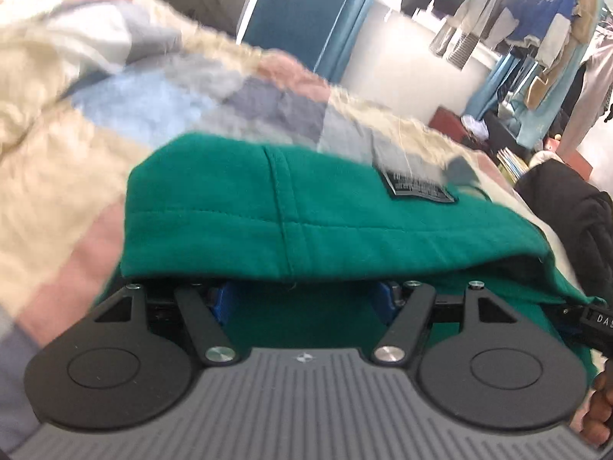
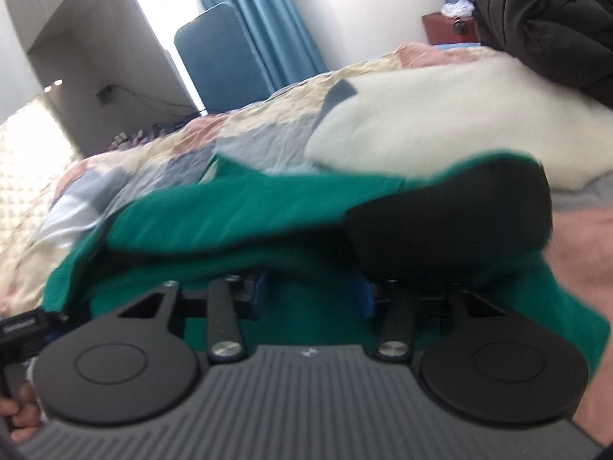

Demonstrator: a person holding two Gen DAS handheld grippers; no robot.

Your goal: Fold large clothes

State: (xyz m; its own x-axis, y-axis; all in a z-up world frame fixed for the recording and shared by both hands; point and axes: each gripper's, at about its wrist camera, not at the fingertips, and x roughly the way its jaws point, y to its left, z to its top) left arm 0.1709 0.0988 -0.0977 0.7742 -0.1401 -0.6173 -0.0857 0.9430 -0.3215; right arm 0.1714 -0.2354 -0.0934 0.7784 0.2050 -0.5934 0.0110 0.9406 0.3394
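A green garment point(image 1: 306, 222) with a black label point(image 1: 417, 188) drapes over the front of my left gripper point(image 1: 306, 295) and hides its fingers; only the blue finger bases show, set wide apart. In the right wrist view the same green garment point(image 2: 237, 207), with a black lining part point(image 2: 452, 214), covers my right gripper point(image 2: 310, 287) the same way. Both grippers sit under folds of the cloth above a patchwork quilt point(image 1: 115, 96). I cannot see whether either gripper is closed on the cloth.
The patchwork quilt point(image 2: 172, 153) covers a bed, with a cream pillow point(image 2: 440, 115) and a black puffer jacket point(image 2: 555, 19) at the far right. A blue chair point(image 2: 222, 57) and blue curtains stand behind. Clothes hang on a rack point(image 1: 536, 19).
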